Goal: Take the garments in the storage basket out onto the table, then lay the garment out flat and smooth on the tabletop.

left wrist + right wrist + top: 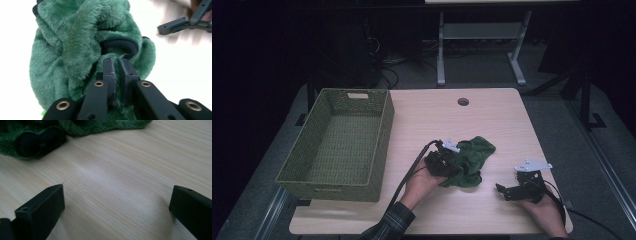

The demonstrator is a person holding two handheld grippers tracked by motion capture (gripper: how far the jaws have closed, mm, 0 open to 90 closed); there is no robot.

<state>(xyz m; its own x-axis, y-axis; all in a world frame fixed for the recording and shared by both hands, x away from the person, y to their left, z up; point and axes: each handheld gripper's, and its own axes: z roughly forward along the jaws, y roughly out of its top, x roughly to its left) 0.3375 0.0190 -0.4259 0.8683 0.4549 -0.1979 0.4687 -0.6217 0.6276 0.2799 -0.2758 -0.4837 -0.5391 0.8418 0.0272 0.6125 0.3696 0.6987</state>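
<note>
Sitting empty at the table's left was the woven basket [337, 145]; just right of it the left gripper [451, 161] pinched the green fleece garment [472, 159], while the right gripper [504, 191], jaws wide, waited farther right

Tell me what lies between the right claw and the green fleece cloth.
Bare wooden tabletop alone, seen in the right gripper view, separates the right claw from the green fleece cloth.

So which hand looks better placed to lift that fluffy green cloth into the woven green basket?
Left, probably: its tongs are pinched on the fluffy green cloth, nearer the woven green basket. The right tongs gape over bare table.
</note>
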